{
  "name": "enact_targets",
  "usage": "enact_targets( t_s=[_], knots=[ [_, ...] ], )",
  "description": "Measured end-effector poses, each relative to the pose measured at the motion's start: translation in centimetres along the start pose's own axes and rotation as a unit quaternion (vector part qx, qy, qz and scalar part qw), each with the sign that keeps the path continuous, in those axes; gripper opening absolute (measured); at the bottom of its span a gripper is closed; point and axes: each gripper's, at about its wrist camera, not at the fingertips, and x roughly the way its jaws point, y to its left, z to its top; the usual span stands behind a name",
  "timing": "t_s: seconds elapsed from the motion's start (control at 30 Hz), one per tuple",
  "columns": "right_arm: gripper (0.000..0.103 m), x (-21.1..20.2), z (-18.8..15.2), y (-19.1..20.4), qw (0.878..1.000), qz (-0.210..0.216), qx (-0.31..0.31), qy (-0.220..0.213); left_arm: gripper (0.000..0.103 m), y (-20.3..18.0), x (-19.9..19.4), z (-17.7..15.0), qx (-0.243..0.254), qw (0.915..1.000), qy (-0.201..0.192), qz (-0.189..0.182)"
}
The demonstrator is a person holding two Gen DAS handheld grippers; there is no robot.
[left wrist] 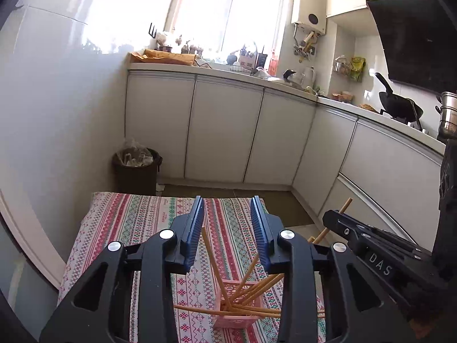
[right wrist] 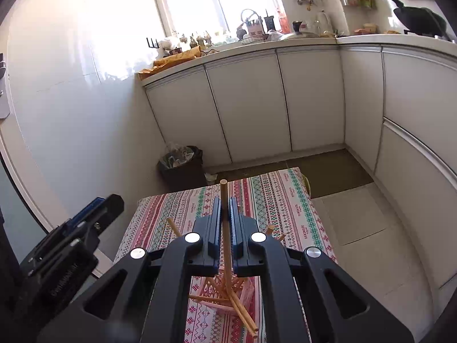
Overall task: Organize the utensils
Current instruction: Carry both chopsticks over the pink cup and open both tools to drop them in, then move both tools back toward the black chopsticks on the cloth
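left gripper (left wrist: 227, 214): jaws parted, nothing pinched between the blue pads; hangs over the table, centre of the left wrist view. Also seen at the left edge of the right wrist view.
right gripper (right wrist: 225, 214): jaws clenched on one wooden chopstick (right wrist: 224, 197), which sticks up past the fingertips and runs down between them, lower centre of frame.
pink holder (left wrist: 237, 311): small latticed basket on the tablecloth, bottom centre in both views, below the grippers.
loose chopsticks (left wrist: 257, 288): a bunch splayed out of the holder at odd angles, some lying nearly flat across its rim.
tablecloth (left wrist: 137, 217): red, green and white striped pattern, covers the small table.
trash bin (left wrist: 135, 168): dark, bag inside, on the floor past the table's far left corner, against the white cabinets (left wrist: 222, 131).
wok (left wrist: 400, 103): black, on the counter, right of frame.
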Motion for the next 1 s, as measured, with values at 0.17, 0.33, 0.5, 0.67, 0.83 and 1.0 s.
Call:
enact_targets(
  t_s=[0.17,0.33,0.5,0.67,0.83,1.0],
  knots=[
    [0.037,0.7,-0.4,0.3,1.0,0.0,0.011,0.011,0.038,0.6,-0.2,-0.1,0.005,0.9998,0.006,0.02],
    [0.042,0.2,-0.5,0.7,1.0,-0.008,0.008,0.007,0.038,0.8,-0.7,-0.1,0.005,0.9996,0.005,0.026],
    [0.042,-0.3,-0.6,0.6,1.0,-0.013,0.006,0.005,0.038,1.3,-1.1,-0.1,0.0,0.9996,0.006,0.029],
    [0.069,-1.1,-1.1,0.6,1.0,-0.017,0.009,0.006,0.045,1.8,-2.2,-0.3,-0.004,0.9993,0.005,0.037],
    [0.09,-2.8,-1.6,0.7,0.999,-0.025,0.016,-0.011,0.062,2.0,-4.1,-0.6,-0.005,0.9988,-0.004,0.048],
    [0.091,-4.6,-2.3,0.3,0.999,-0.032,0.022,-0.013,0.062,1.8,-5.9,-0.9,-0.001,0.9988,-0.006,0.049]
  ],
)
